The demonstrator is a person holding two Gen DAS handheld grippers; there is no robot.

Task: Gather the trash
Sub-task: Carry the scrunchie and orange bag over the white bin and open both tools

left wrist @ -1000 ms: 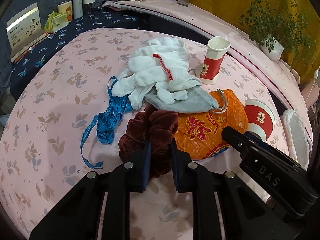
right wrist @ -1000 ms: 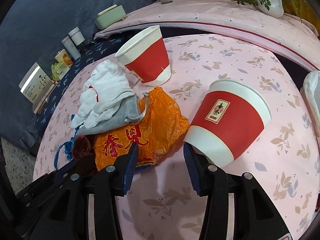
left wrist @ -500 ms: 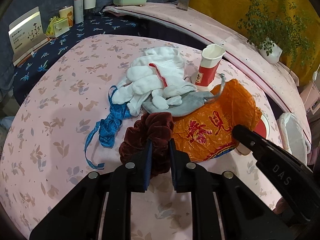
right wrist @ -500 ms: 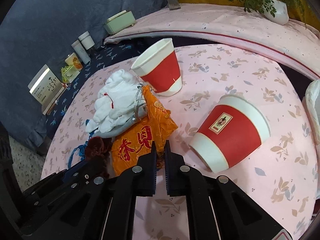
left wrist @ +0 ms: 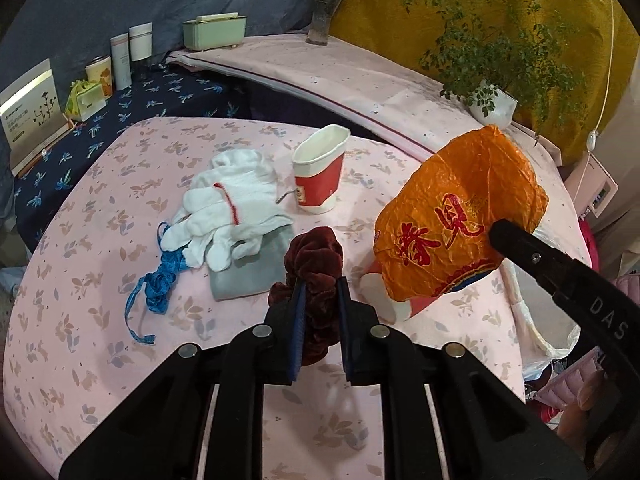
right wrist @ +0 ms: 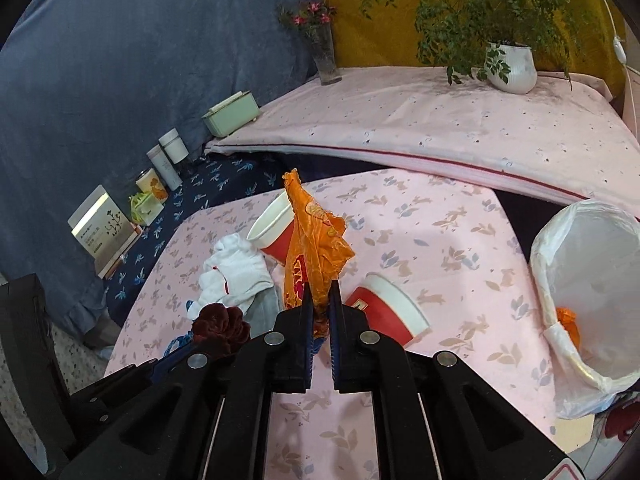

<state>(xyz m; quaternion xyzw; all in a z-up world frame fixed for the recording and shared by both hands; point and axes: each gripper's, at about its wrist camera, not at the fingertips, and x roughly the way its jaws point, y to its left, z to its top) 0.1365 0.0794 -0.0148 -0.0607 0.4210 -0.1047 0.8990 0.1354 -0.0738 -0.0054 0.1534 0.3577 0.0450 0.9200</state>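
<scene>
Presently, the orange plastic bag [right wrist: 316,248] was held pinched between the closed jaws of the right tool [right wrist: 320,320], lifted clear of the bench [right wrist: 452,248]. The maroon scrunchie [left wrist: 314,268] was clamped in the left tool [left wrist: 320,312], also raised. The lined bin [right wrist: 588,280] was noted at the bench's right edge, well apart from both tools.

Risks noted:
- The bag was gripped by a thin bunched edge only; slippage from the pads was judged possible during transfer.
- The hanging bag could sweep the lying red cup [right wrist: 386,312] or the upright cup [left wrist: 320,172] and knock it over.
- The scrunchie may not be trash; misplacement in the bin was considered possible.
</scene>
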